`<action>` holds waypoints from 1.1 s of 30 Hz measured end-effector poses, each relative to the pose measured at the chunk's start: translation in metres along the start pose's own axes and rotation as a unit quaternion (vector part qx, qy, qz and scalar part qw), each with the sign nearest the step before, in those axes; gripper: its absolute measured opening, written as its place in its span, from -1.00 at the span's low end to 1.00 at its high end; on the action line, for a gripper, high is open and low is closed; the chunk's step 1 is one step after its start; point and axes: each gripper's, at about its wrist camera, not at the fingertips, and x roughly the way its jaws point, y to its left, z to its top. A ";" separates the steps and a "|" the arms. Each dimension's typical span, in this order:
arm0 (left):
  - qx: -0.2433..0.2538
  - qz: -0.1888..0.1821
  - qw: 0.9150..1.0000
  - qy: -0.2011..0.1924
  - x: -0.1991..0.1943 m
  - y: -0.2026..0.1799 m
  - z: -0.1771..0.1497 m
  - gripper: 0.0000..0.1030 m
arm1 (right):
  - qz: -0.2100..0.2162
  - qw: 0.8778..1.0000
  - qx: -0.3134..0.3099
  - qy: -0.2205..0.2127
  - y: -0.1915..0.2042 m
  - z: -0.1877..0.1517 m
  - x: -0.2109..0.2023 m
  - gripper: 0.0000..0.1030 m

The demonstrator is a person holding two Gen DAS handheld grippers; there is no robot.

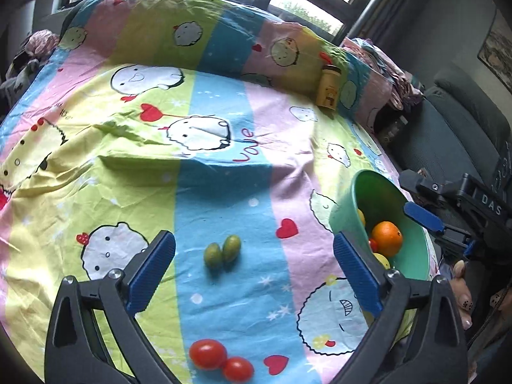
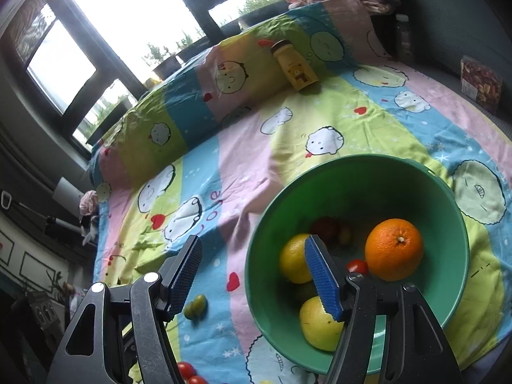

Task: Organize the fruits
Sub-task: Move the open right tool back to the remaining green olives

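Observation:
A green bowl (image 2: pixel 448 288) sits on the striped cartoon sheet; it also shows in the left wrist view (image 1: pixel 412 256). It holds an orange (image 2: pixel 394 249), yellow fruits (image 2: pixel 292 262), a small red tomato (image 2: pixel 357 266) and a dark red fruit (image 2: pixel 324 228). Two small green fruits (image 1: pixel 222 251) lie side by side on the blue stripe, and two red tomatoes (image 1: pixel 219 360) lie nearer. My left gripper (image 1: pixel 254 272) is open and empty above them. My right gripper (image 2: pixel 256 275) is open and empty, one finger over the bowl's near rim.
A yellow bottle (image 1: pixel 327 86) lies against the raised fold of the sheet at the back; it also shows in the right wrist view (image 2: pixel 296 68). A dark sofa (image 1: pixel 448 134) is to the right. A patterned box (image 2: pixel 480 84) stands by the right edge.

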 end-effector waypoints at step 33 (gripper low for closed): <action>-0.044 0.079 0.996 0.014 0.012 0.065 -0.001 0.87 | 0.031 0.984 -0.097 0.144 0.081 -0.050 0.091 0.22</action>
